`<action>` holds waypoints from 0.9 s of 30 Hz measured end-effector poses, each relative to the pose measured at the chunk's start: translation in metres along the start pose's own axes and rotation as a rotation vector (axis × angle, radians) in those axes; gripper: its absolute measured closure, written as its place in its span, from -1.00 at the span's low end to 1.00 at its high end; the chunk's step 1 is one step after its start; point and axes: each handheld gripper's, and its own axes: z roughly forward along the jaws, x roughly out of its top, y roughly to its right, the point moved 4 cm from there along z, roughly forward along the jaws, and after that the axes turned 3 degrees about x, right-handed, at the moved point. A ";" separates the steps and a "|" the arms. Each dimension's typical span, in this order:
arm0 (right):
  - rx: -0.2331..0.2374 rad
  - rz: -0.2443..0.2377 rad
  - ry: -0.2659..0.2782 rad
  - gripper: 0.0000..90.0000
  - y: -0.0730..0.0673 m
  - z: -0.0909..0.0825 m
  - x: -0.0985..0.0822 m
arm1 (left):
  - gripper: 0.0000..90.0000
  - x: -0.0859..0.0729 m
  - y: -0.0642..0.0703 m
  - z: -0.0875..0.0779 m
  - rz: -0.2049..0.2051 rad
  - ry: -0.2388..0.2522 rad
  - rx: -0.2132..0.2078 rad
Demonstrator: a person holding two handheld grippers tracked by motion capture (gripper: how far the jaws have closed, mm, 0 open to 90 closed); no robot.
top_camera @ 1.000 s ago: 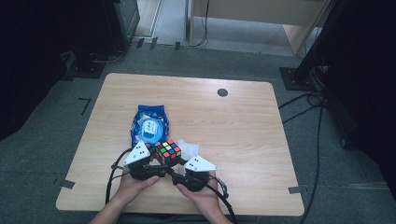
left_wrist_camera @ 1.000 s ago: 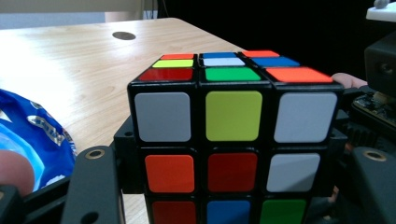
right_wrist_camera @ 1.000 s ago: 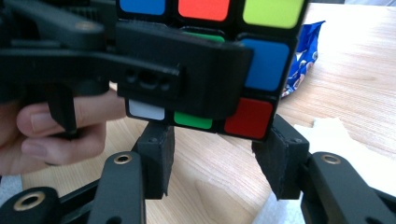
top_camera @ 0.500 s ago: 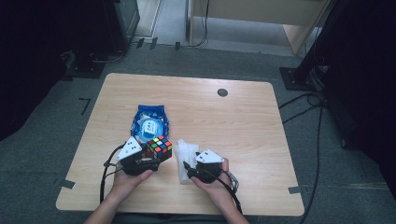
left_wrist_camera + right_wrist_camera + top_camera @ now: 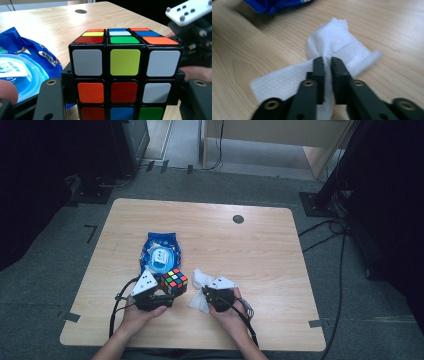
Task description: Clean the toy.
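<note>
The left gripper (image 5: 162,292) is holding a puzzle cube (image 5: 174,281) between its two jaws, which are pressing on the cube's sides, near the front edge of the wooden table (image 5: 260,250). Just behind the cube, a blue packet (image 5: 159,251) is lying flat. The right gripper (image 5: 204,294) is pinching a white tissue (image 5: 329,51); its jaws have just been closing and are now pressed together on a fold of it. The tissue is resting on the table, just beside the cube.
</note>
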 end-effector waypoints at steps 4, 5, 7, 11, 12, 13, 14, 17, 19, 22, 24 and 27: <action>0.053 0.071 0.044 0.96 0.004 -0.012 0.006 | -0.24 -0.002 0.003 0.003 0.017 -0.012 -0.001; 0.074 0.088 0.086 0.96 0.002 -0.018 0.012 | -0.24 -0.004 0.005 0.005 0.027 -0.019 -0.003; 0.131 0.098 0.181 0.96 -0.004 -0.032 0.024 | -0.24 -0.007 0.011 0.009 0.056 -0.037 -0.013; 0.192 0.067 0.275 0.96 -0.022 -0.052 0.040 | -0.24 -0.009 0.026 0.014 0.140 -0.057 -0.029; 0.205 0.067 0.283 0.97 -0.025 -0.053 0.042 | -0.24 -0.009 0.030 0.015 0.154 -0.052 -0.038; 0.187 0.065 0.287 0.97 -0.027 -0.054 0.042 | -0.24 -0.009 0.030 0.015 0.154 -0.052 -0.038; 0.185 0.072 0.283 0.97 -0.027 -0.054 0.042 | -0.24 -0.008 0.035 0.014 0.177 -0.049 -0.051; 0.220 0.112 0.290 0.97 -0.024 -0.053 0.041 | -0.24 -0.007 0.037 0.014 0.190 -0.047 -0.058; 0.250 0.151 0.313 0.97 -0.021 -0.056 0.043 | -0.24 -0.009 0.039 0.015 0.203 -0.057 -0.066; 0.265 0.148 0.332 0.97 -0.026 -0.059 0.046 | -0.24 -0.011 0.041 0.017 0.212 -0.068 -0.065; 0.298 0.141 0.317 0.97 -0.030 -0.059 0.047 | -0.24 -0.011 0.041 0.018 0.215 -0.073 -0.063; 0.346 0.121 0.300 0.97 -0.040 -0.058 0.047 | -0.24 -0.012 0.042 0.019 0.215 -0.078 -0.055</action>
